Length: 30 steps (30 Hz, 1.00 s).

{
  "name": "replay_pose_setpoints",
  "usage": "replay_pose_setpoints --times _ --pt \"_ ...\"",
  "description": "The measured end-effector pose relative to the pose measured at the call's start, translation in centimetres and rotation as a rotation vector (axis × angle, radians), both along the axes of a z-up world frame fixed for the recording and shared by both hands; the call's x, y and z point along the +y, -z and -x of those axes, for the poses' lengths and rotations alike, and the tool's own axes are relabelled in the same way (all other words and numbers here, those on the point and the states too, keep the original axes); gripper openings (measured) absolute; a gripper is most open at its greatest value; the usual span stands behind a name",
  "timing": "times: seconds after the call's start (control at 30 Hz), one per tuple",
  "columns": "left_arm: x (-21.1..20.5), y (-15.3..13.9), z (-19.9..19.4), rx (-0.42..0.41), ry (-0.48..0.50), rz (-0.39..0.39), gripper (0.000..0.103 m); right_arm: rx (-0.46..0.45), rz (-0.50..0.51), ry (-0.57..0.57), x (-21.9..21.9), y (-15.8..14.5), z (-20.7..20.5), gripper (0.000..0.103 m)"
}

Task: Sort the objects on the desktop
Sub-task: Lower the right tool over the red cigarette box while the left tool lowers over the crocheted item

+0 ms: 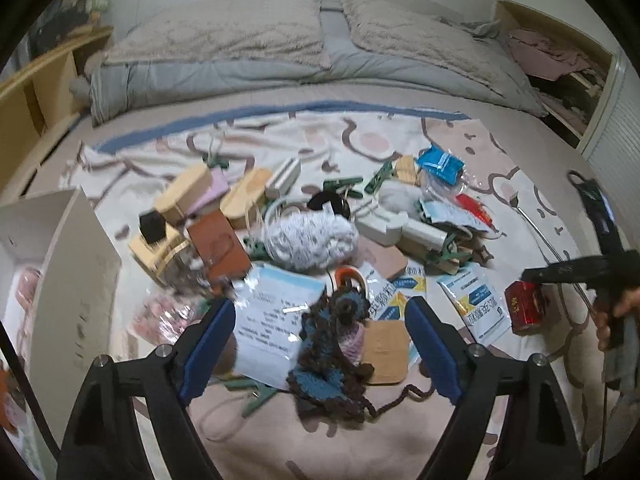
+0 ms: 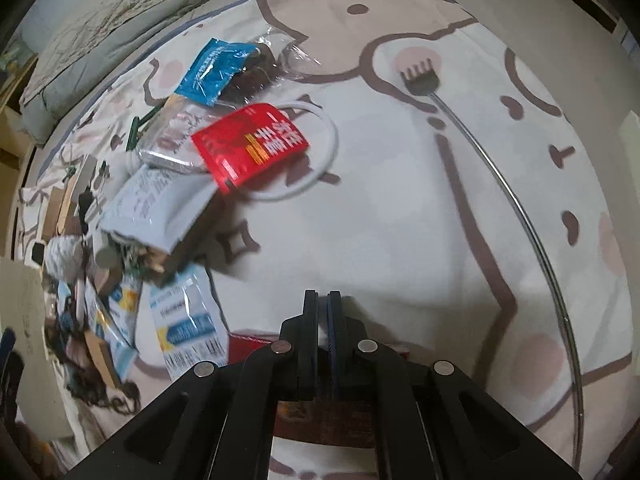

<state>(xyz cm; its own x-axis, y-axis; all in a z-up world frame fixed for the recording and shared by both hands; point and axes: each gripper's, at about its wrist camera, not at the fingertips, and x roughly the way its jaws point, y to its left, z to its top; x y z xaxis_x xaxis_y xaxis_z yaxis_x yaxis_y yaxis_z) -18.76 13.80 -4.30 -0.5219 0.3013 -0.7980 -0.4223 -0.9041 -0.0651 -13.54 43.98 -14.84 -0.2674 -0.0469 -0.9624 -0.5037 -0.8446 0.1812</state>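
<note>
Two-claw sorting scene on a bed (image 1: 280, 440) covered by a cartoon-print blanket (image 2: 400, 220). The left claw (image 1: 320, 344) is spread wide, its blue pads poised to either side of a brown-and-blue crocheted piece (image 1: 328, 364) near the bed's front edge; nothing is gripped. The right claw (image 2: 322, 300) is pressed together, low over a small red box (image 1: 524, 308) at the right side of the bed. Whether it pinches the box's edge cannot be told.

Progress, as a judgement: sorting is at an early stage. The bulk of the objects lies in one unsorted heap at the bed's middle: wooden blocks (image 1: 188, 192), a white yarn ball (image 1: 312, 240), green clips (image 1: 340, 184), sachets and packets. A pale box (image 1: 72, 280) stands at the left edge; pink items show inside it, so a few things may already be placed.

Legible writing: a red sachet (image 2: 248, 144) and the blue-and-white packets (image 1: 476, 304) carry Chinese print, too blurred to read reliably. A blue sachet (image 2: 212, 72) shows white lettering, also unreadable. A metal back-scratcher (image 2: 420, 80) lies apart toward the right edge.
</note>
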Motion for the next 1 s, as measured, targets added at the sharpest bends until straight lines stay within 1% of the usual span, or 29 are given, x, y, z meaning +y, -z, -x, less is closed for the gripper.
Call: replay_pose_setpoints --times 0.13,0.4,0.47,0.57,0.7,0.8,0.9,1.0 --pt "0.8 1.2 -0.3 -0.018 -0.004 0.034 0.087 0.003 0.017 -0.022 -0.1 -0.3 -1.6 0.004" --pt "1.3 2.7 -0.7 -0.042 -0.005 0.046 0.087 -0.018 0.029 -0.092 -1.4 -0.1 -3.7 0.004" --pt "1.4 3.1 -0.8 -0.041 -0.007 0.058 0.079 -0.016 0.033 -0.102 -1.6 -0.3 -4.1 0.004" --pt "1.6 4.0 -0.9 -0.064 -0.001 0.078 0.078 -0.007 0.032 -0.112 -1.9 -0.8 -4.7 0.004" --pt "1.8 4.9 -1.2 -0.085 0.006 0.095 0.078 0.009 0.017 -0.117 -2.1 -1.4 -5.2 0.004" --pt "2.1 5.3 -1.5 -0.073 0.012 0.123 0.077 0.020 0.020 -0.113 -2.4 -1.8 -5.2 0.004" --pt "2.2 5.9 -1.3 -0.081 0.011 0.136 0.077 0.022 -0.032 -0.112 -2.7 -2.6 -5.8 0.004" --pt "2.1 6.5 -1.1 -0.098 0.001 0.141 0.077 0.040 -0.035 -0.108 -3.0 -3.0 -5.8 0.004"
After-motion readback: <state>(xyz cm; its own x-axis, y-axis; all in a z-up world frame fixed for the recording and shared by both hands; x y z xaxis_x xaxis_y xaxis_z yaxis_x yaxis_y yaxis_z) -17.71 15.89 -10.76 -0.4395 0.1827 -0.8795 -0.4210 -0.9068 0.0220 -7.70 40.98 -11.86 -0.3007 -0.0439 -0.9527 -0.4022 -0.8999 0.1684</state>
